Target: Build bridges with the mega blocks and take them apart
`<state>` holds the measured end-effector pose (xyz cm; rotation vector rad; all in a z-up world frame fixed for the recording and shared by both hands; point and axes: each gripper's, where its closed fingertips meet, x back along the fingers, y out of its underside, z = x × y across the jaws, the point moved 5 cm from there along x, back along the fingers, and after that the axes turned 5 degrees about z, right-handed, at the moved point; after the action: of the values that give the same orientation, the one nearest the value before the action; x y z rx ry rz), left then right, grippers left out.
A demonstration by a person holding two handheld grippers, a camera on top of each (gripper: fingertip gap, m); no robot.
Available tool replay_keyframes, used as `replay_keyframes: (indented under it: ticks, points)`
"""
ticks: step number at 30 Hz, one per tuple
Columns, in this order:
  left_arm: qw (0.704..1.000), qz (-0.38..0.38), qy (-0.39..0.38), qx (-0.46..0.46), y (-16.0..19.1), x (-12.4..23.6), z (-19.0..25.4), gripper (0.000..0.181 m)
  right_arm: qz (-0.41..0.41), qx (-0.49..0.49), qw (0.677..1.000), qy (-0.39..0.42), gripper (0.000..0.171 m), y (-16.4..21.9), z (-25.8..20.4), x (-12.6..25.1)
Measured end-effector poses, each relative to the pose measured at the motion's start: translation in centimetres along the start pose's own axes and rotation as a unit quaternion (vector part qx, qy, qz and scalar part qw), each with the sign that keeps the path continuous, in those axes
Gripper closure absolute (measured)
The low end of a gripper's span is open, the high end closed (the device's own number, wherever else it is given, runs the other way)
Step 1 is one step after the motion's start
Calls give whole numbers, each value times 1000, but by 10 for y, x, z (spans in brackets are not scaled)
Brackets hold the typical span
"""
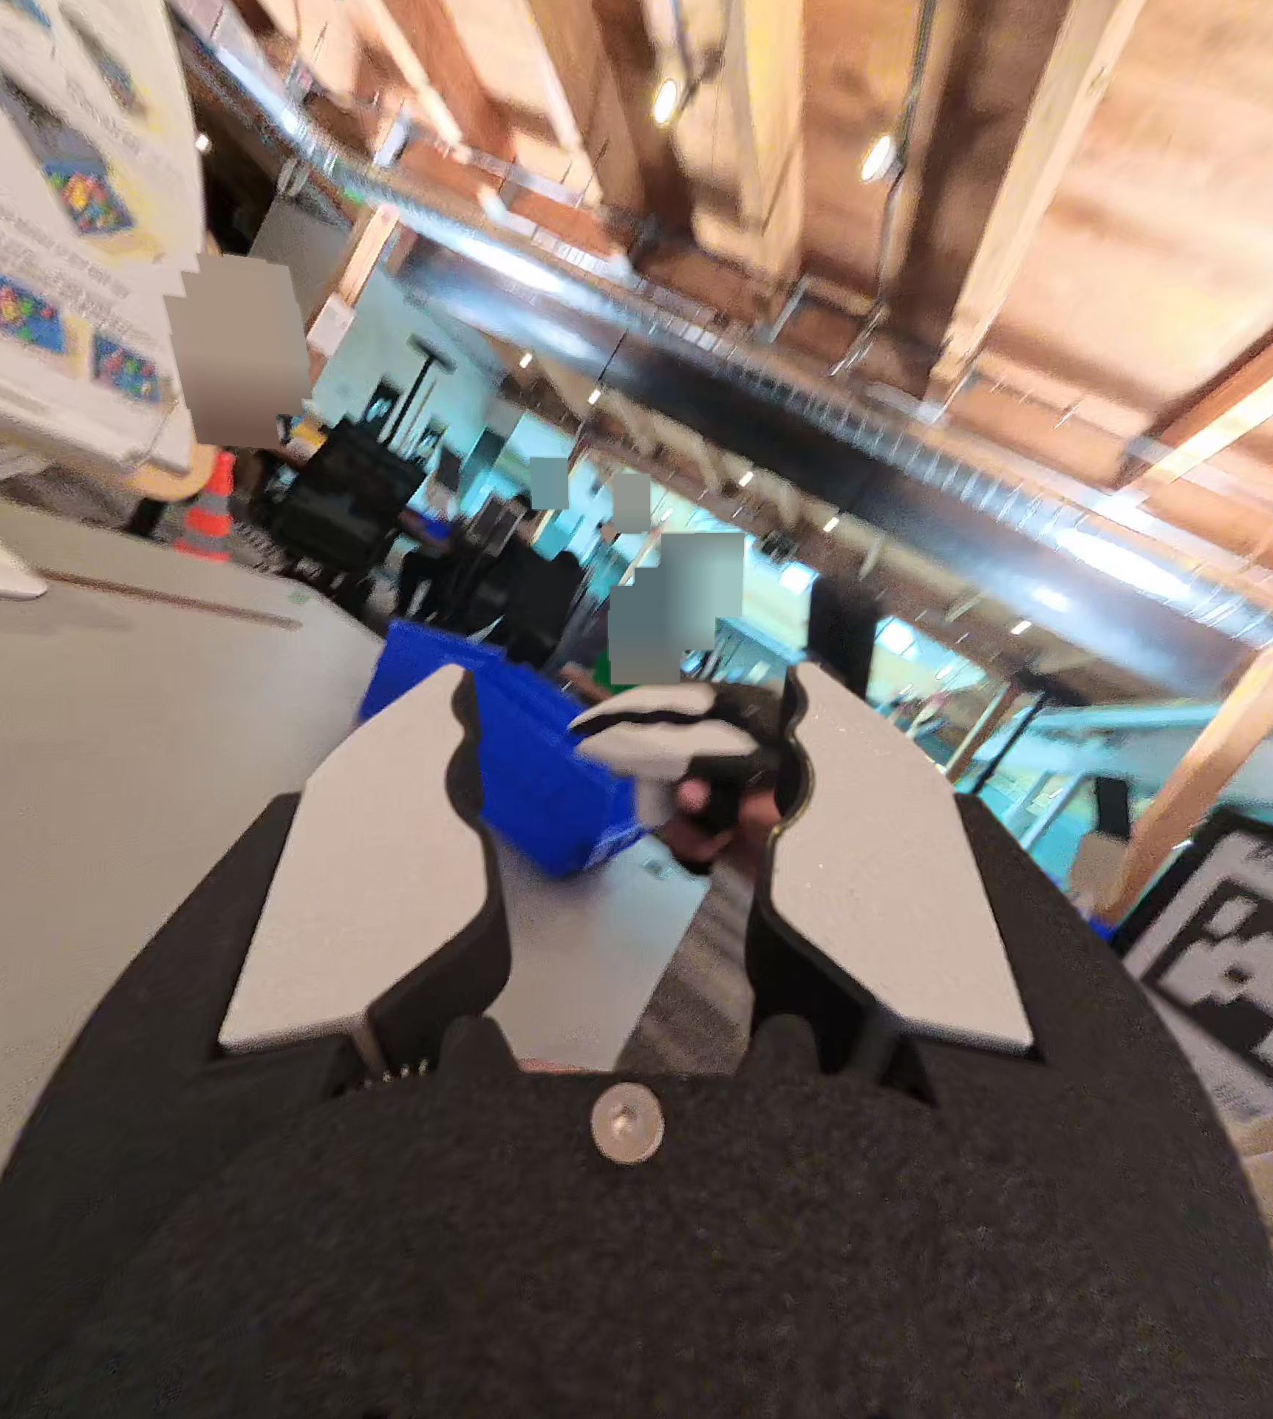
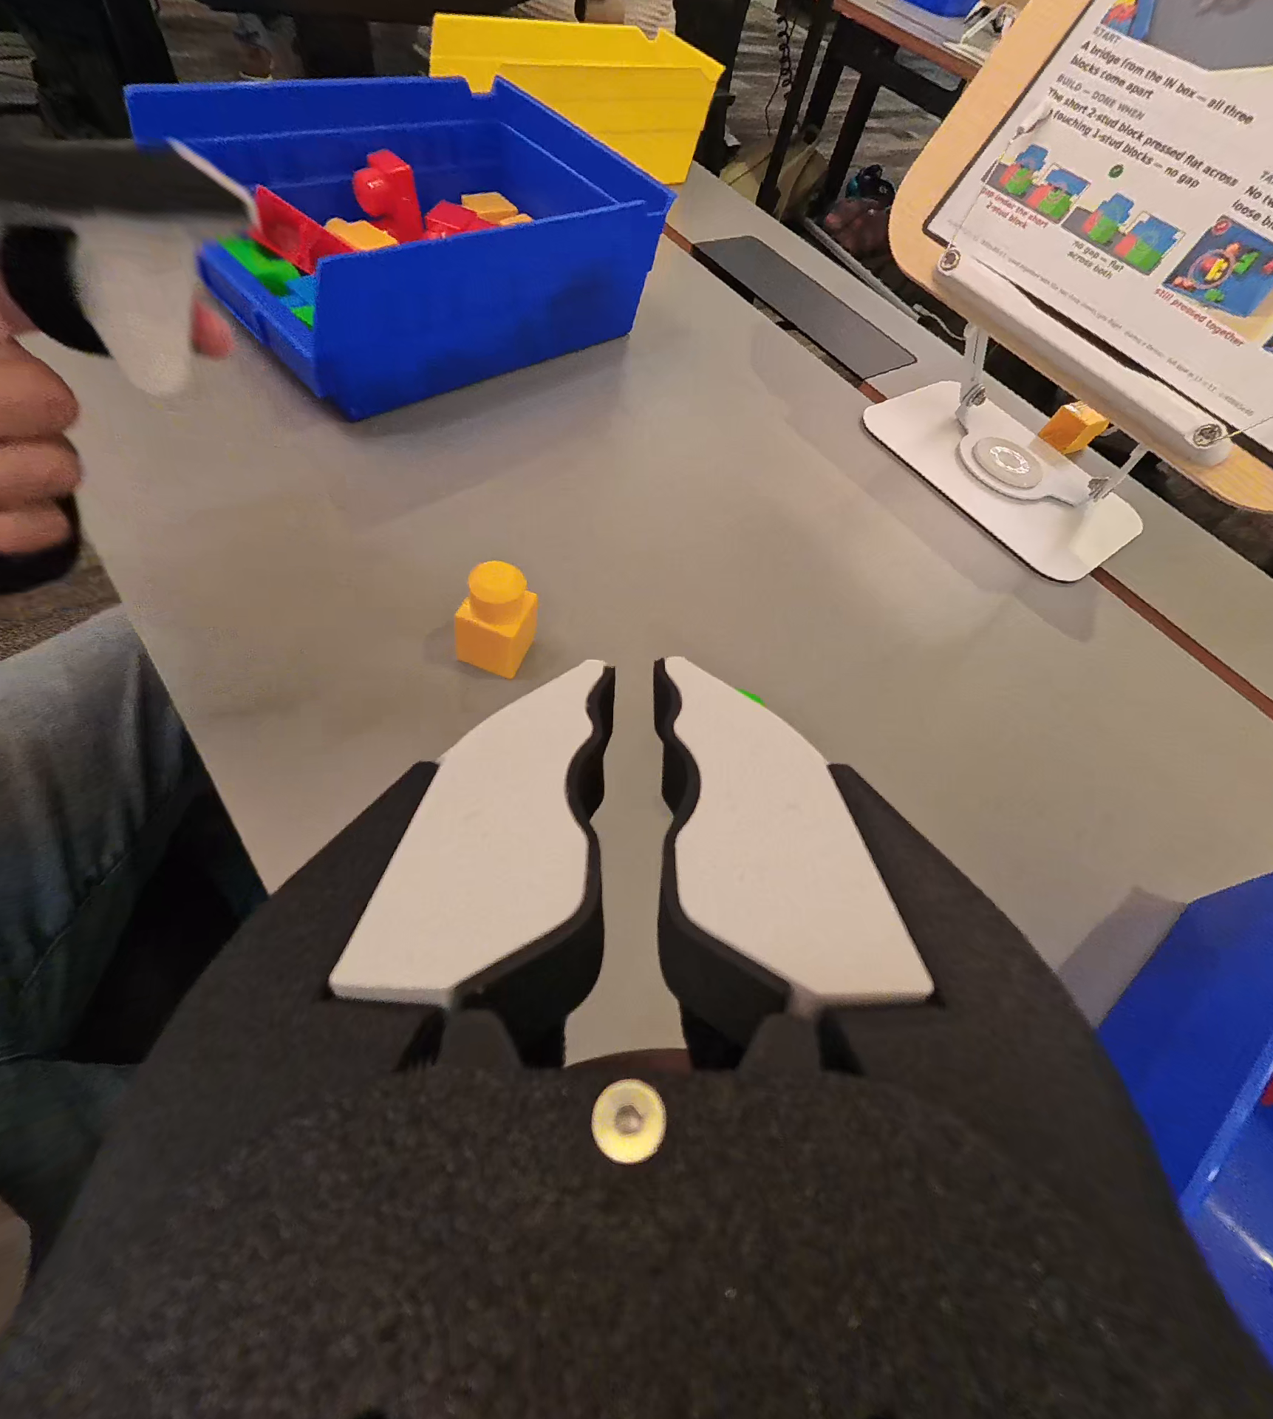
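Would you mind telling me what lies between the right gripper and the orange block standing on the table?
Only bare grey table, seen in the right wrist view: the orange block stands just ahead-left of the right gripper.

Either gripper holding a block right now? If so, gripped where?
No. Left gripper is wide open and empty. Right gripper is nearly closed with only bare table in the gap; the orange block stands untouched nearby.
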<state>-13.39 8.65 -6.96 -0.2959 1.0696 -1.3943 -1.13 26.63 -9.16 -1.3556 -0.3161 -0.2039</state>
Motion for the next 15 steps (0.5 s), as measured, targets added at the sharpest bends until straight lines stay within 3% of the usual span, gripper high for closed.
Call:
replay_keyframes:
  ticks: [3, 7, 10, 12, 15]
  points:
    - [997, 20, 68, 39, -23, 7, 40, 104, 16, -7, 1000, -16, 161, -6, -9, 6]
    - [997, 5, 61, -37, -32, 15, 72, 104, 24, 0, 1000, -14, 161, -13, -17, 14]
    - [996, -27, 28, -74, -29, 19, 76, 107, 29, 2, 999, -18, 161, -17, -23, 17]
    - [994, -52, -34, -90, -26, 22, 63, 115, 33, 2, 999, -20, 161, -19, -26, 18]
    - [979, -64, -129, -145, -22, 31, 35, 149, 44, -4, 998, -37, 161, -23, -34, 16]
